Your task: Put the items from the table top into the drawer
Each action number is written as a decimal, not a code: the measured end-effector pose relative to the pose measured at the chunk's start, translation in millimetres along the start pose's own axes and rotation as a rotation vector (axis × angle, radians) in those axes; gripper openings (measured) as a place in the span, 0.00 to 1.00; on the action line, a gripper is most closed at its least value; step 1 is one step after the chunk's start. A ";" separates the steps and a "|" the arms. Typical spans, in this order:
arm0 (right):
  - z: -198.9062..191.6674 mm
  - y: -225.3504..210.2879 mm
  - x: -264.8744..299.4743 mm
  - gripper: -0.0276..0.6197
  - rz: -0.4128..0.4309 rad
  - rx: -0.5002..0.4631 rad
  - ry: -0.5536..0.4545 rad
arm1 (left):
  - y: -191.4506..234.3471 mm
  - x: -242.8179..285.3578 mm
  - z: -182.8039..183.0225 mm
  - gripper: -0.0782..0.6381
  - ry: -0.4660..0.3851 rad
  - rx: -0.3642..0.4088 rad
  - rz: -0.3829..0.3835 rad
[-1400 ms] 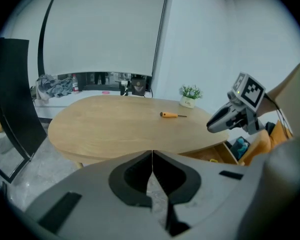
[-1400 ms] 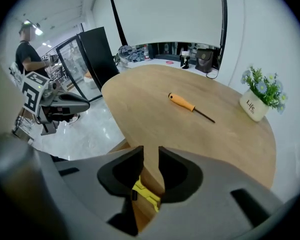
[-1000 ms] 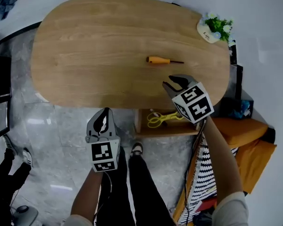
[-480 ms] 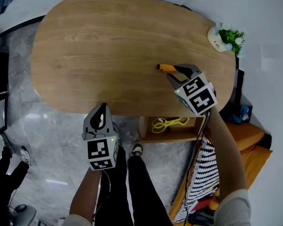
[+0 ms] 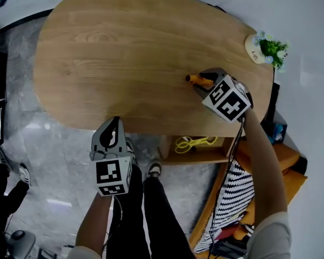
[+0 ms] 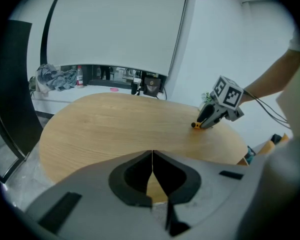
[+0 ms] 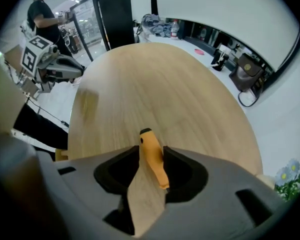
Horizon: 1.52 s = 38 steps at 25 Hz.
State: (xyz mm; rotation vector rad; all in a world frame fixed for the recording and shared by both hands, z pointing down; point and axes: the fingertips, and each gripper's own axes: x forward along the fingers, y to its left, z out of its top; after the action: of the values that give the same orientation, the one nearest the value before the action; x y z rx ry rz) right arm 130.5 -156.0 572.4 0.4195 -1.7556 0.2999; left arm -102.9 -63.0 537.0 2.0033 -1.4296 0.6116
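The right gripper point(image 5: 203, 81) comes forward and down from the near edge of the oval light wooden table point(image 5: 124, 47) onto the screwdriver with an orange plastic handle point(image 5: 193, 79). A moment ago it hangs short of this tool. Now its wrist is rolled, and its jaws, which have just been opening, stand apart on both sides of the handle. The thin black shaft, visible before, is now hidden under the gripper.
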 end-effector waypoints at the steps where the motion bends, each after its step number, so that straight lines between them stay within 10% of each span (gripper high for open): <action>1: -0.6 -0.3 2.9 0.28 0.007 -0.018 0.012 | 1.4 -0.3 -0.4 0.12 0.000 -0.005 0.002; 38: -73.6 89.7 -87.8 0.19 -0.063 -0.164 0.065 | -81.4 -79.4 -44.2 0.12 -0.022 0.019 -0.009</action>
State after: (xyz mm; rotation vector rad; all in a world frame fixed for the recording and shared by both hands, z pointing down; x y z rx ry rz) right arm 173.0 -34.0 505.3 0.3421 -1.6852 0.1225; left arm -51.9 41.2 499.1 2.0359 -1.4319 0.6026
